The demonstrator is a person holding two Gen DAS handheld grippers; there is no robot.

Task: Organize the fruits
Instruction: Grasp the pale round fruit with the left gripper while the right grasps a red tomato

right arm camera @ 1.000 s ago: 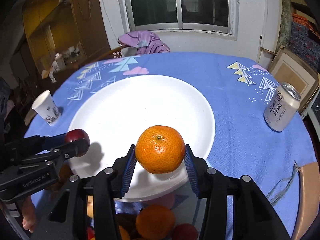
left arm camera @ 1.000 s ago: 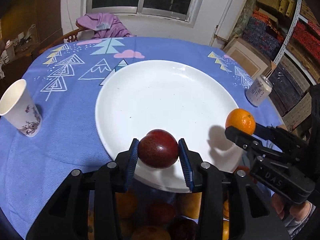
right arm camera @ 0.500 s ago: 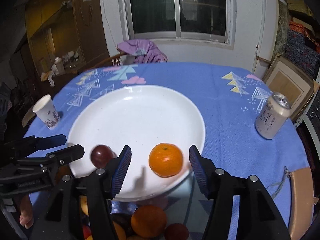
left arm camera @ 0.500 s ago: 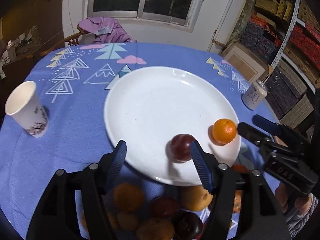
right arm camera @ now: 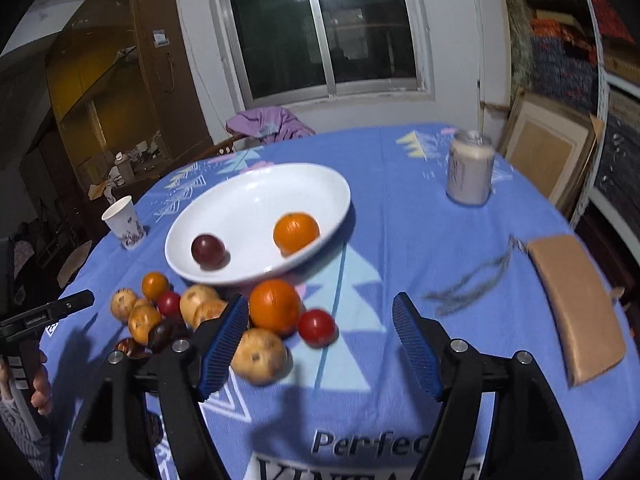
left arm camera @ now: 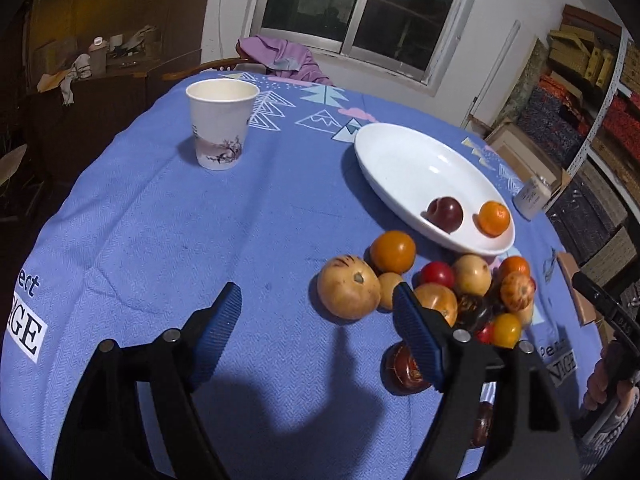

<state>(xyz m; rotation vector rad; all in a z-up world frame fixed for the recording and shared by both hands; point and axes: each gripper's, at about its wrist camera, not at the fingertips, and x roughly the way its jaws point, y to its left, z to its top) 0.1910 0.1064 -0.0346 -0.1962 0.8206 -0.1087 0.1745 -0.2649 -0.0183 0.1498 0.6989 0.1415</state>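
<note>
A white plate (left arm camera: 408,160) (right arm camera: 260,196) on the blue tablecloth holds a dark red plum (left arm camera: 446,214) (right arm camera: 208,250) and an orange (left arm camera: 494,218) (right arm camera: 296,232). In front of it lies a pile of several loose fruits (left arm camera: 440,292) (right arm camera: 275,306): orange, red, tan and dark ones. My left gripper (left arm camera: 316,308) hovers back from the pile's left edge, its jaws opening with nothing gripped. My right gripper (right arm camera: 320,304) hangs over the pile's right edge, its jaws also opening and empty. In each view the other gripper (right arm camera: 52,312) (left arm camera: 600,300) pokes in from the side.
A paper cup (left arm camera: 220,124) (right arm camera: 122,222) stands left of the plate and a drink can (right arm camera: 470,170) (left arm camera: 532,200) to its right. A brown pad (right arm camera: 576,304) with a grey tassel lies at the table's right edge. A chair with purple cloth (right arm camera: 268,124) stands behind.
Both grippers let go: the plum and the orange now rest on the plate. Both pulled back from the plate with wider jaws, the left swinging left, the right swinging right.
</note>
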